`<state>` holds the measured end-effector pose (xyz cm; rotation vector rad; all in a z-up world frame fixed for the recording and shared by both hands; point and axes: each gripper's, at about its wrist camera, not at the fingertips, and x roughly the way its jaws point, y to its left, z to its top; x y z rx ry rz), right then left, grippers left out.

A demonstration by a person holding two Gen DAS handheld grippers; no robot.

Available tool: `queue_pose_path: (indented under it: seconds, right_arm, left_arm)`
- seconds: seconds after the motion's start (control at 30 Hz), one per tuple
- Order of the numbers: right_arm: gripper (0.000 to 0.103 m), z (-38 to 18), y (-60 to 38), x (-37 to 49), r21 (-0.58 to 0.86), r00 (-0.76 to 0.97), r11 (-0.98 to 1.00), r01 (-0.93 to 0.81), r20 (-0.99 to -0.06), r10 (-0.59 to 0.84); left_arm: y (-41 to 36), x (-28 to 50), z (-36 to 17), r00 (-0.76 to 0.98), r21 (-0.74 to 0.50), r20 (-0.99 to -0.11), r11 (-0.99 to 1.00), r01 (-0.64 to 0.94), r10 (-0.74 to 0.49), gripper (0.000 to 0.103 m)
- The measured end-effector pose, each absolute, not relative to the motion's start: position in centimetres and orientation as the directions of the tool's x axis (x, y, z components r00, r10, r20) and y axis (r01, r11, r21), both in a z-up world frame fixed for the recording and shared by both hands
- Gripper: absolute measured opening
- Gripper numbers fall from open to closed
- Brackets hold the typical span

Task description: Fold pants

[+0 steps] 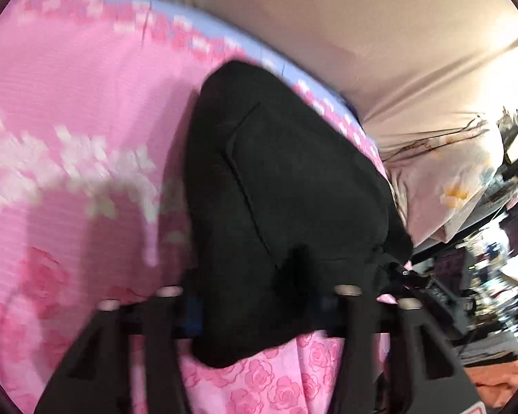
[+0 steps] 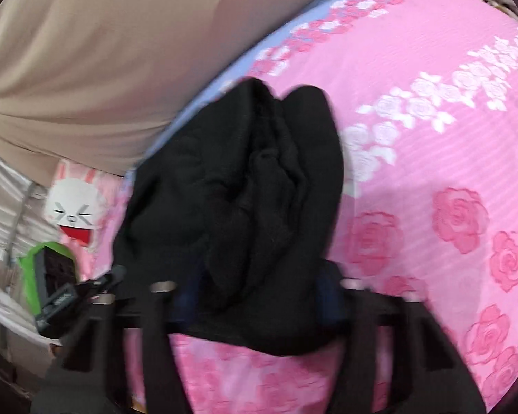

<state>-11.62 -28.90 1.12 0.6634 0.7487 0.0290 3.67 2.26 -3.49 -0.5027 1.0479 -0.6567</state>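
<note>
Pants (image 1: 286,179) between both grippers' fingers (image 1: 193,310)

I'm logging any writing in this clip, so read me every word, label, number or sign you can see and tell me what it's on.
No text can be read in either view.
Other gripper's body: pale marks, perhaps lettering, too blurred to read.
Rabbit cartoon on the pink fabric: a drawn face only, no words.
Black pants and pink rose bedsheet: no label or print showing.

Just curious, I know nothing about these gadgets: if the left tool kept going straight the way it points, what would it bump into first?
The black pants, already bunched between the left tool; behind them lies the pink rose bedspread.
</note>
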Motion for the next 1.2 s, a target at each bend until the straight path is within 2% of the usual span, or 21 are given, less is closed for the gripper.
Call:
queue_pose_path:
  seconds: [0.1, 0.2, 0.27, 0.3, 0.33, 0.37, 0.47, 0.5, 0.53, 0.57, 0.7, 0.8, 1.2]
  right_arm:
    - [0.037, 4.0, -27.1, -13.6, 0.598, 0.762, 0.794, 0.110, -0.564, 0.319]
    - [0.037, 4.5, -24.9, -15.6, 0.575, 0.737, 0.814, 0.084, -0.586, 0.338]
    - [0.044, 1.8, -23.8, -16.0, 0.508, 0.670, 0.852, 0.123, -0.676, 0.307]
    - [0.051, 0.3, -23.6, -16.0, 0.462, 0.637, 0.871, 0.166, -0.725, 0.263]
    - [0.064, -0.7, -23.6, -16.1, 0.445, 0.627, 0.874, 0.196, -0.742, 0.238]
    - [0.064, -1.1, -23.8, -16.5, 0.457, 0.642, 0.865, 0.209, -0.731, 0.231]
    - [0.069, 0.8, -23.6, -16.9, 0.437, 0.689, 0.873, 0.218, -0.702, 0.179]
    - [0.077, 1.7, -23.4, -16.8, 0.421, 0.702, 0.883, 0.206, -0.692, 0.166]
    - [0.089, 2.4, -23.2, -16.6, 0.417, 0.710, 0.889, 0.190, -0.683, 0.169]
    - [0.091, 2.6, -23.1, -16.4, 0.419, 0.714, 0.889, 0.183, -0.678, 0.173]
    - [0.091, 1.1, -22.8, -15.2, 0.429, 0.693, 0.879, 0.209, -0.699, 0.177]
    - [0.091, -0.5, -22.9, -15.7, 0.475, 0.671, 0.856, 0.203, -0.705, 0.231]
    - [0.091, -1.5, -21.6, -16.3, 0.489, 0.680, 0.852, 0.189, -0.691, 0.246]
  left_arm:
    - [4.3, 1.6, -1.1, 0.370, -0.650, -0.613, 0.712, 0.265, -0.698, 0.026]
    - [6.3, -1.9, 0.4, 0.375, -0.629, -0.616, 0.719, 0.294, -0.693, 0.027]
    - [6.5, -3.9, -0.3, 0.366, -0.597, -0.654, 0.749, 0.288, -0.662, 0.027]
    - [6.4, -4.5, -1.0, 0.353, -0.579, -0.677, 0.764, 0.286, -0.645, 0.028]
    - [6.1, -5.0, -1.9, 0.343, -0.552, -0.704, 0.783, 0.287, -0.622, 0.031]
    - [6.0, -5.4, -2.3, 0.355, -0.532, -0.714, 0.797, 0.285, -0.603, 0.037]
    - [6.1, -6.2, -1.8, 0.409, -0.486, -0.718, 0.827, 0.283, -0.562, 0.040]
    - [5.9, -6.3, -1.6, 0.420, -0.476, -0.718, 0.832, 0.285, -0.555, 0.045]
    - [5.5, -6.2, -1.4, 0.424, -0.463, -0.723, 0.838, 0.289, -0.546, 0.050]
    - [5.1, -6.2, -1.3, 0.426, -0.448, -0.729, 0.844, 0.295, -0.536, 0.059]
    - [3.7, -6.1, -1.6, 0.453, -0.372, -0.759, 0.883, 0.287, -0.467, 0.068]
    - [3.1, -6.4, -1.8, 0.469, -0.347, -0.764, 0.895, 0.279, -0.442, 0.072]
    - [2.5, -5.9, -2.1, 0.475, -0.359, -0.758, 0.893, 0.270, -0.448, 0.082]
